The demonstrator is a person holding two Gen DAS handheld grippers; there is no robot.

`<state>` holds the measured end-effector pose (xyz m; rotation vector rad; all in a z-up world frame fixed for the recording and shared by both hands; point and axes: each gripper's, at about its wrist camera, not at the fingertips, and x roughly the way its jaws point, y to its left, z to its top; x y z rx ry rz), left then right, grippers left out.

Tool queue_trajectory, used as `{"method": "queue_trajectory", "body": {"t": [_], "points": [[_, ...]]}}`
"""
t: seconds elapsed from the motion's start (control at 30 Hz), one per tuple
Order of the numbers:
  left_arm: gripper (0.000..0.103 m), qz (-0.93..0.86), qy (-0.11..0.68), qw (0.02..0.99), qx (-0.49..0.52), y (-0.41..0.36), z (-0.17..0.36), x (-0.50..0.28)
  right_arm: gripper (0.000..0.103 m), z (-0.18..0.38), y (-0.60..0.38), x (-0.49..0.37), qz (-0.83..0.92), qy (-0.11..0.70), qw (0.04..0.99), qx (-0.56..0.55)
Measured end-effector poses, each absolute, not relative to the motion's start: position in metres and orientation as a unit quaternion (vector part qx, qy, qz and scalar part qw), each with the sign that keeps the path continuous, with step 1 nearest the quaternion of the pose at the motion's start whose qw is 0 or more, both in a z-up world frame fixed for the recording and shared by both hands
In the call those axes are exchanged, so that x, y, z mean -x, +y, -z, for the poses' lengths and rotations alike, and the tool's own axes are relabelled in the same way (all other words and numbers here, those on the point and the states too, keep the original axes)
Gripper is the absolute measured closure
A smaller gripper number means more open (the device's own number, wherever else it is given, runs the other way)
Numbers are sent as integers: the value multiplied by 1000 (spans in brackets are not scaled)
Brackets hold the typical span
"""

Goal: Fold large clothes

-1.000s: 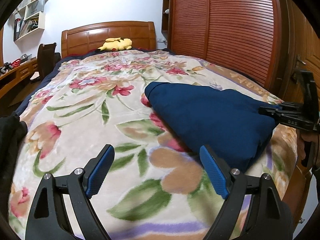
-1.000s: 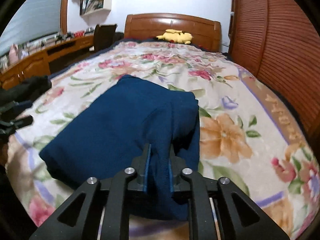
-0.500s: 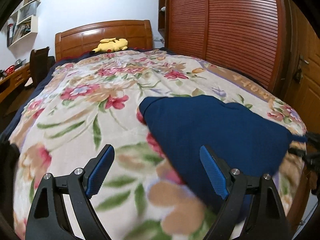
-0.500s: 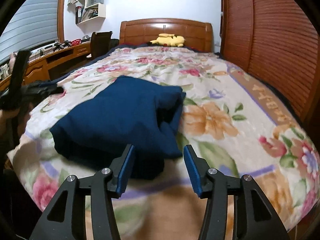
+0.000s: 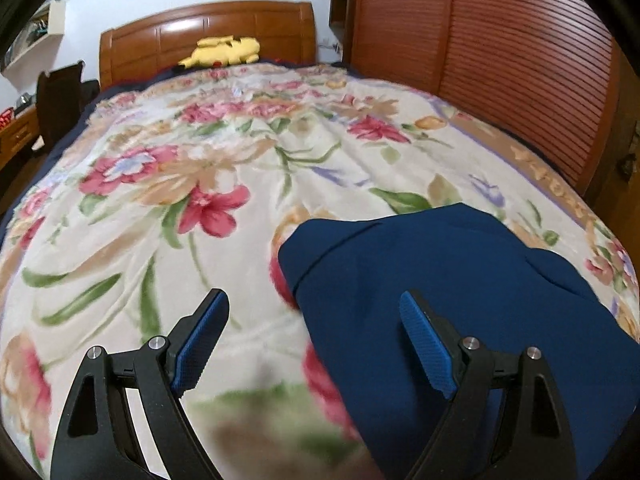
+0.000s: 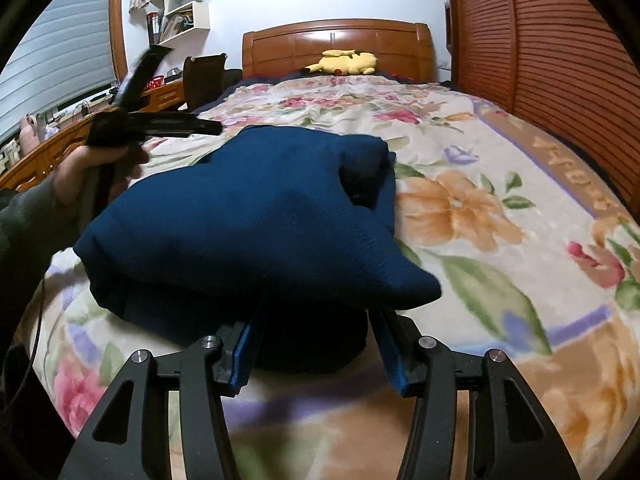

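Left claw (image 5: 310, 316) hangs released over the near part of the bed, its blue pads (image 5: 202, 342) spread wide; one finger is over the floral blanket (image 5: 224, 168) and the other over the left edge of the folded navy garment (image 5: 460, 280). A second ago this claw sat farther back from the garment, whose fold lay well beyond its right pad; now the cloth fills the lower right of the left wrist view and reaches past that pad. From the right wrist view the left claw (image 6: 208, 127) shows in the person's left hand (image 6: 92, 168) at the far left, raised above the garment's left side and apart from it.

Right claw (image 6: 320, 312) is released too, its pads (image 6: 246, 350) standing either side of the near bulge of the navy garment (image 6: 248, 224), the fingertips hidden under the overhanging fold. A second ago it was clenched on a pinch of that cloth; half a second ago it had let go and drawn back. The garment lies as a rough folded bundle at the near end of the bed. At the far end a yellow plush toy (image 6: 346, 63) rests against the wooden headboard (image 6: 340, 42).
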<state>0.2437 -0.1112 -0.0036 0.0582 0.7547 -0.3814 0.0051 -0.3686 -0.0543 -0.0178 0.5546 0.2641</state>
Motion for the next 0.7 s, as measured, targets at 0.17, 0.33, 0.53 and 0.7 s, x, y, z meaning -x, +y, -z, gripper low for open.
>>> {"method": "queue_trajectory", "body": {"t": [0.17, 0.33, 0.53, 0.7], "points": [[15, 181, 392, 901, -39, -118, 29, -278, 48, 57, -374, -8, -135, 272, 953, -17], [15, 182, 394, 900, -43, -123, 39, -291, 47, 62, -371, -13, -136, 266, 954, -14], [15, 183, 388, 901, -56, -130, 46, -297, 47, 64, -365, -14, -137, 263, 955, -9], [18, 198, 398, 895, -40, -127, 49, -304, 47, 66, -369, -16, -143, 264, 954, -18]]}}
